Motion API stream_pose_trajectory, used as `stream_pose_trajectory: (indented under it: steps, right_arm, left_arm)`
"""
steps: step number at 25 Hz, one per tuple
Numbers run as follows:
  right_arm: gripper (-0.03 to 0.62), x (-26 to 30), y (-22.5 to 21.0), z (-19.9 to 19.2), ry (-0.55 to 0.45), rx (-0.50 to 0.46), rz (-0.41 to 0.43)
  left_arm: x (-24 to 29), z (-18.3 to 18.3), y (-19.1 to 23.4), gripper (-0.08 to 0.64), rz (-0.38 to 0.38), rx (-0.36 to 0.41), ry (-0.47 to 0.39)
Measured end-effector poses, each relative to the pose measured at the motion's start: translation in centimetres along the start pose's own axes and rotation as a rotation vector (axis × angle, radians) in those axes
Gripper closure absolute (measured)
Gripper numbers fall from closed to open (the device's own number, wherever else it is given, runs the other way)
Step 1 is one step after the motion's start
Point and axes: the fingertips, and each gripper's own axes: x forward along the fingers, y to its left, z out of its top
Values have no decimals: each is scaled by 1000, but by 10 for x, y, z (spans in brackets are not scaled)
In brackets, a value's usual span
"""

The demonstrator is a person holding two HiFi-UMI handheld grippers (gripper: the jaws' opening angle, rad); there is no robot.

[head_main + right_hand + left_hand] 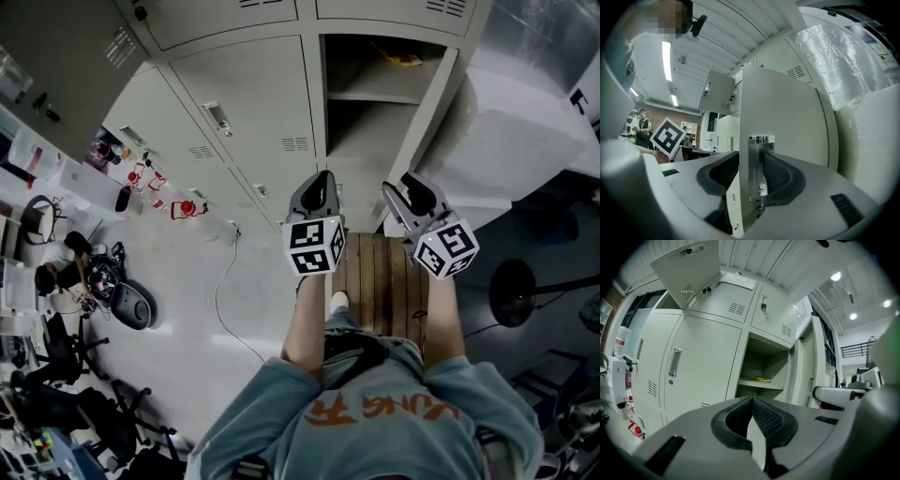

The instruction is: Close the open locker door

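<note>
A person in a grey-blue sweatshirt is standing on a brown slatted wooden platform (pixel 375 272), facing a bank of pale grey metal lockers. One tall pale grey locker door (pixel 787 122) is standing open, swung out towards the person and showing edge-on in the head view. To its left, the open compartment (pixel 366 150) is showing a shelf (pixel 370 95) with a small yellow item (pixel 761 378) lying on it.

The right claw (pixel 412 192) is gripping the door's free edge. Its ribbed pads are pressing from either side at the shiny chrome handle plate (pixel 754 164). A bulky white block (pixel 516 141) is sitting just beside the door's outer face, crowding that side. The left claw (pixel 752 401) is hanging near the right one, jaws closed together with nothing between them, pointing at the compartment. The closed neighbouring locker door (pixel 253 103) is lying flush along the compartment's left edge.
</note>
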Motion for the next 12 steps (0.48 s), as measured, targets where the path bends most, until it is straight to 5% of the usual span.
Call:
stream_pose_trajectory:
  steps: [12]
  right_arm:
    - [485, 76, 15, 5, 40, -47, 25]
  left_arm:
    - [11, 20, 64, 541, 76, -39, -52]
